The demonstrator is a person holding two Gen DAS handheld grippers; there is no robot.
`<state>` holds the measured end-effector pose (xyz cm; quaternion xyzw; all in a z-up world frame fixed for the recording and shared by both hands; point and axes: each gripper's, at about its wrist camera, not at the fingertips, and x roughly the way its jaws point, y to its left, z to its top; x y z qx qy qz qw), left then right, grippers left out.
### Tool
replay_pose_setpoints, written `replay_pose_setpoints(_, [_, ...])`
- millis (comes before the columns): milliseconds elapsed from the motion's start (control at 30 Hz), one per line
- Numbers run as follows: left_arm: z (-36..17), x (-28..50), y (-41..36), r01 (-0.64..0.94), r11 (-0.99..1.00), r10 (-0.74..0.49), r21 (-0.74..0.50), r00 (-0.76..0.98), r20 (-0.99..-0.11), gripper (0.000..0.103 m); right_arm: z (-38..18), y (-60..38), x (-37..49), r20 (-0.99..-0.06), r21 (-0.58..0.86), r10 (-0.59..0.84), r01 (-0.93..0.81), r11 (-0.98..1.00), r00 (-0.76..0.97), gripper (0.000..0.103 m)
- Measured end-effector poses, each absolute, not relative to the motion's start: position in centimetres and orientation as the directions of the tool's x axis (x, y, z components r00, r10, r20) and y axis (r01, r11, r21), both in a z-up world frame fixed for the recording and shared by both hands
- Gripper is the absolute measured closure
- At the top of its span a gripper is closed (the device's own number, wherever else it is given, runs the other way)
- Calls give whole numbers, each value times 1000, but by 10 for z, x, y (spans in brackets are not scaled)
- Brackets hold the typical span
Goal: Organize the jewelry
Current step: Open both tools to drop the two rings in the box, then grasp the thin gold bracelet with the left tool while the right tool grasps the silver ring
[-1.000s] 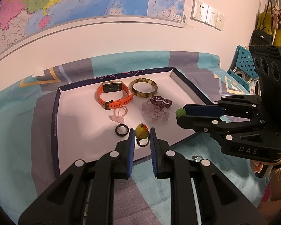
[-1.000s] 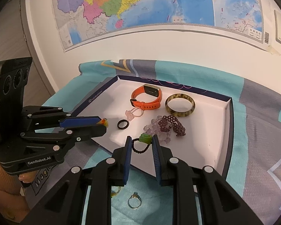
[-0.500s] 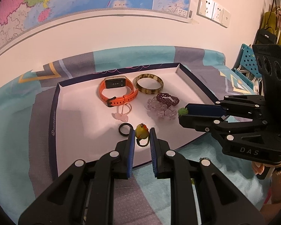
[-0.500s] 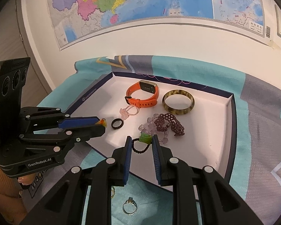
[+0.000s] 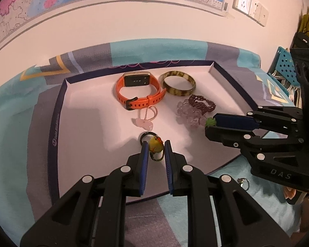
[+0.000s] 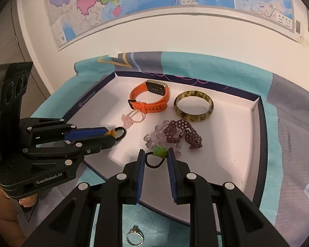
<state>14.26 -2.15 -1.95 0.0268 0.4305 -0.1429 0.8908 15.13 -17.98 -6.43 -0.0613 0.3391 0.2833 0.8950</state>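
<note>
A white tray (image 5: 88,123) holds an orange watch (image 5: 139,91), a tortoiseshell bangle (image 5: 178,83), a purple bead bracelet (image 5: 201,104), pale crystal beads (image 5: 188,116), a pink charm ring (image 5: 145,121) and a black ring (image 5: 146,137). My left gripper (image 5: 156,149) is shut on a yellow bead ring (image 5: 155,147), held over the tray's front beside the black ring. My right gripper (image 6: 154,156) is shut on a green bead ring (image 6: 159,153), held over the tray by the crystal beads (image 6: 154,139).
A silver ring (image 6: 135,236) lies on the teal and grey cloth (image 6: 288,107) in front of the tray (image 6: 232,135); it also shows in the left wrist view (image 5: 242,182). A wall with a map stands behind. Blue crates (image 5: 284,68) sit at far right.
Both grippers have moved forward over the tray with their rings still held. The left one now hangs next to the black ring.
</note>
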Motion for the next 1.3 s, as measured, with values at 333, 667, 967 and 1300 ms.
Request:
replay_pose_setpoints(333, [-19, 141, -20, 268, 961, -217, -61, 604, -767, 74, -65, -179, 153, -637, 85, 458, -535, 841, 620, 80])
replay_pose_setpoints(667, [7, 92, -21, 350, 936, -282, -45, 664, -692, 61, -47, -202, 120, -583, 91, 491, -549, 831, 648, 72])
replay_pose_setpoints(967, [-5, 51, -46, 479, 877, -361, -38, 604, -711, 54, -58, -220, 83, -592, 88, 492, -556, 826, 638, 62])
replay_pose_setpoints(1300, [-24, 49, -66, 517, 855, -366, -42, 544, -755, 52, -84, -228, 71, -636, 115, 469, -526, 843, 613, 57])
